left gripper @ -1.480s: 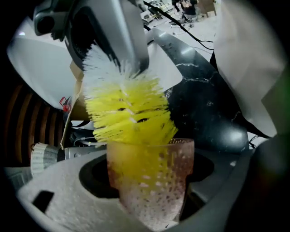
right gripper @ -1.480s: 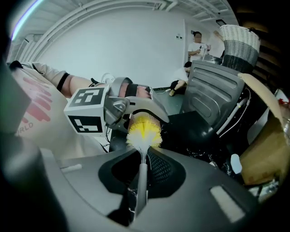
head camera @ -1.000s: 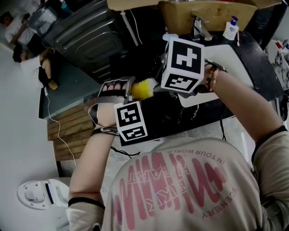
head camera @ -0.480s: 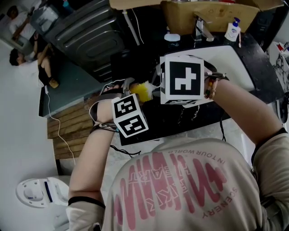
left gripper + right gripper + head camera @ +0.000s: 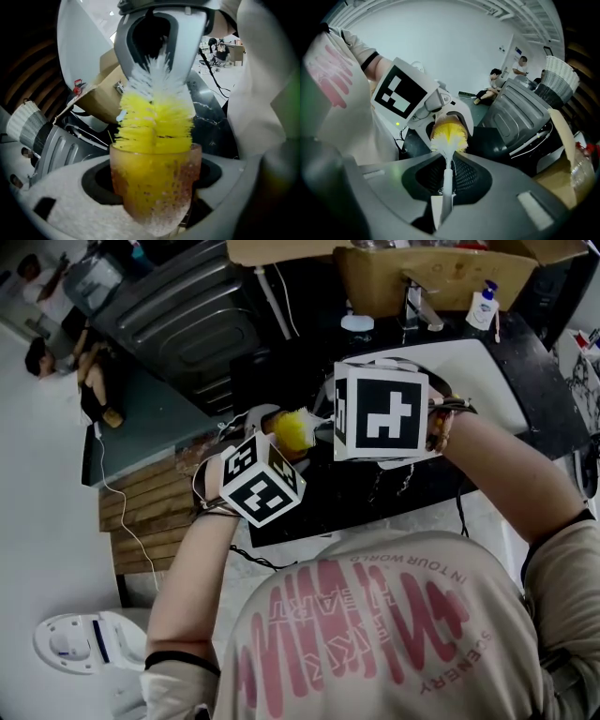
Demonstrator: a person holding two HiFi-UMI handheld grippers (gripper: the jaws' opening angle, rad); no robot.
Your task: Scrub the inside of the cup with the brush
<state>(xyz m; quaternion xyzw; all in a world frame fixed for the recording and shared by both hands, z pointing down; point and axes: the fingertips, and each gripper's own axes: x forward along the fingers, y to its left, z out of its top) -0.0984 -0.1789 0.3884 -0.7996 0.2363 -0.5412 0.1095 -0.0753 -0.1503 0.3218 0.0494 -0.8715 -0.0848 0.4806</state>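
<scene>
My left gripper is shut on a translucent pinkish textured cup, held on its side with the mouth toward the right gripper. My right gripper is shut on the white handle of a bottle brush. The brush's yellow bristles are pushed partly into the cup, white bristles still outside. In the head view the yellow brush head shows between the two marker cubes; the cup itself is mostly hidden there. From the right gripper view the brush head sits in the cup's mouth.
A white sink basin with a tap and a soap bottle lies behind on a dark counter. A grey ribbed metal unit stands at the left. People sit in the far corner.
The left gripper has rolled, its marker cube turning and shifting slightly down-left. The brush head stays at the cup mouth, sliding a little right and up with the right gripper.
</scene>
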